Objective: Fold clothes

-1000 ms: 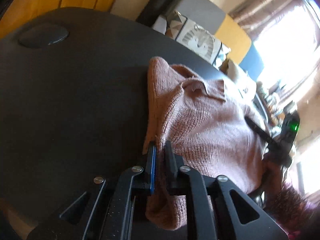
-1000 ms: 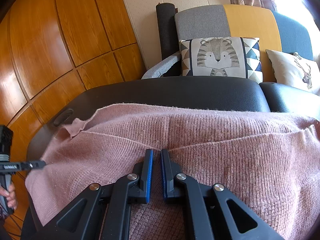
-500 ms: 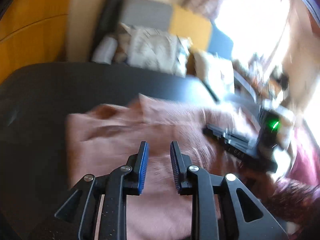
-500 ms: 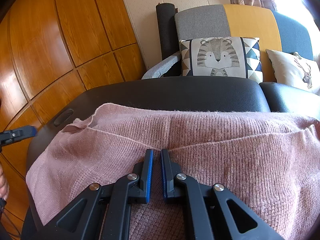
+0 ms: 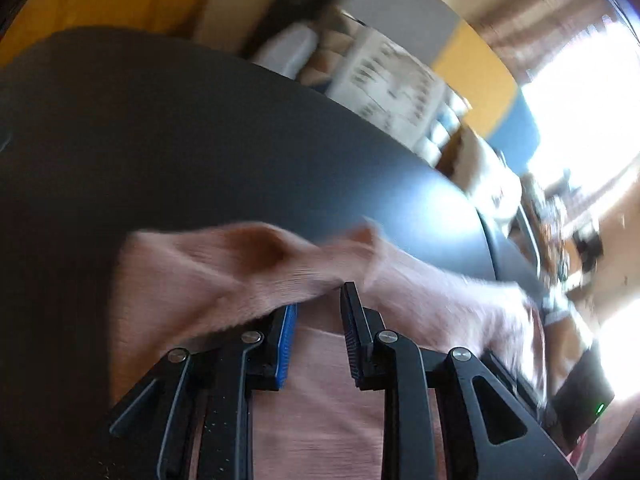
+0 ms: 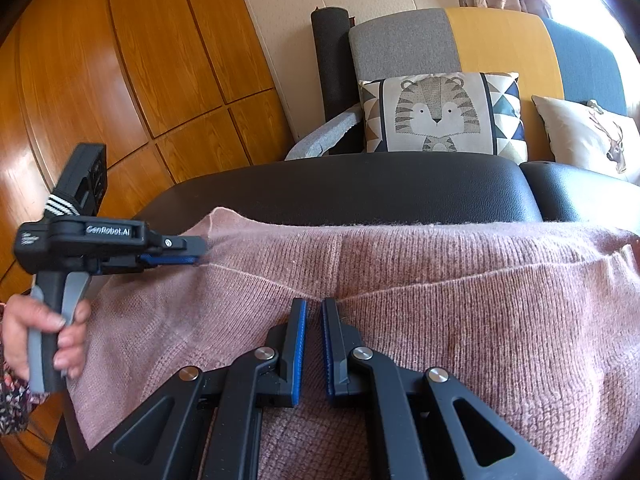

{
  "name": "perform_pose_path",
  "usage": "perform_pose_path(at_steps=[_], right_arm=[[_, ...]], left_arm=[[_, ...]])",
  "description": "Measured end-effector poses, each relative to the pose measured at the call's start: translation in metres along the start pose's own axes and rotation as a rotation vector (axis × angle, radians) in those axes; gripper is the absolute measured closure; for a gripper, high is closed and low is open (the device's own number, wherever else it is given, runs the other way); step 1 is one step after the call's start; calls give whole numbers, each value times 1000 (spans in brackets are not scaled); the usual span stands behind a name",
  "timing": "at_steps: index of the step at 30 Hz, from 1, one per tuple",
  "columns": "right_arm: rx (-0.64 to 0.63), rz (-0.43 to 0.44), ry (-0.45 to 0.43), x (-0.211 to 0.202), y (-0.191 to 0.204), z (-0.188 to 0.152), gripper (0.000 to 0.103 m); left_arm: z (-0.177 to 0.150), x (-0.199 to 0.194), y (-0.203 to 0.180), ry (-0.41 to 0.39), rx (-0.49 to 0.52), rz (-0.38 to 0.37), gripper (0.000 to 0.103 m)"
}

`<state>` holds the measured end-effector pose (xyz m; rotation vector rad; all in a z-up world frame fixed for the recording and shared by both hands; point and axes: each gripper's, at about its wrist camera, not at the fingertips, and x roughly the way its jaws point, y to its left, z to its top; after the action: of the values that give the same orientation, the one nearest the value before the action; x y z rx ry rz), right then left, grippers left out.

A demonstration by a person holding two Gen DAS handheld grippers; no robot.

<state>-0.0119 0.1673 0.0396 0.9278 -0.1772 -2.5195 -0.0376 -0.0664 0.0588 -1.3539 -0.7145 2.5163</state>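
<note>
Where the right gripper (image 6: 314, 304) sits nearest its own camera, its two blue-lined fingers (image 6: 299, 344) are drawn almost together and pinch a raised ridge of the pink sweater (image 6: 440, 304), clenched on the knit at a fold line that runs across the garment. That sweater lies spread over a black padded table (image 6: 360, 184), covering the near part of it and reaching out of view on the right, while its left edge hangs near the table's left side.

At the left of the right wrist view, a hand (image 6: 44, 332) grips the handle of the left gripper (image 6: 192, 254), whose tips reach the far left corner of the sweater. In the left wrist view, which is blurred, the left gripper (image 5: 318, 312) has its jaws parted with a clear gap; a loose flap of pink knit lies over the tip of the left finger and pink fabric lies below the gap, but the pads are not pressed on it, so the grip is released.

Farther off, bare black table top shows beyond the sweater's far edge. Behind the table stands a sofa (image 6: 480, 40) in grey, yellow and blue panels, with a tiger cushion (image 6: 438, 112) leaning on it and a pale cushion (image 6: 584, 136) to its right. A dark roll (image 6: 330, 64) stands upright just left of the sofa, and wood panelling (image 6: 120, 60) fills the far left.
</note>
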Motion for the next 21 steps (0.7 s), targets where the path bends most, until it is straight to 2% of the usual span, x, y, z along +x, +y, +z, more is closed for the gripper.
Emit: perform_pose_path(at_steps=[2,5,9,13,16,19,21], right_arm=[[2,2,-1,0,0,0,98],[2,2,-1,0,0,1,98],[2,4,-2,-1,0,2,98],[3,4,-1,-1,1,3,98],[3,5,-1,-2,1,4,98],[6,9,-1,-3,0,4,98],[9,13,-2,-4,-1,4,98]], left_arm=[[2,-16,26,-84,-80,36,78],[1,-32,58,-170,-201,64,78],[-11,-52,73,-220,-265,48,78],[-25,-63,52,-257,-173,24,78],[-33,-62,37,-203,-63,71,78],[-40,-65,44,-186,-79,32,78],[-46,-71,57,-183,-111,35,78]])
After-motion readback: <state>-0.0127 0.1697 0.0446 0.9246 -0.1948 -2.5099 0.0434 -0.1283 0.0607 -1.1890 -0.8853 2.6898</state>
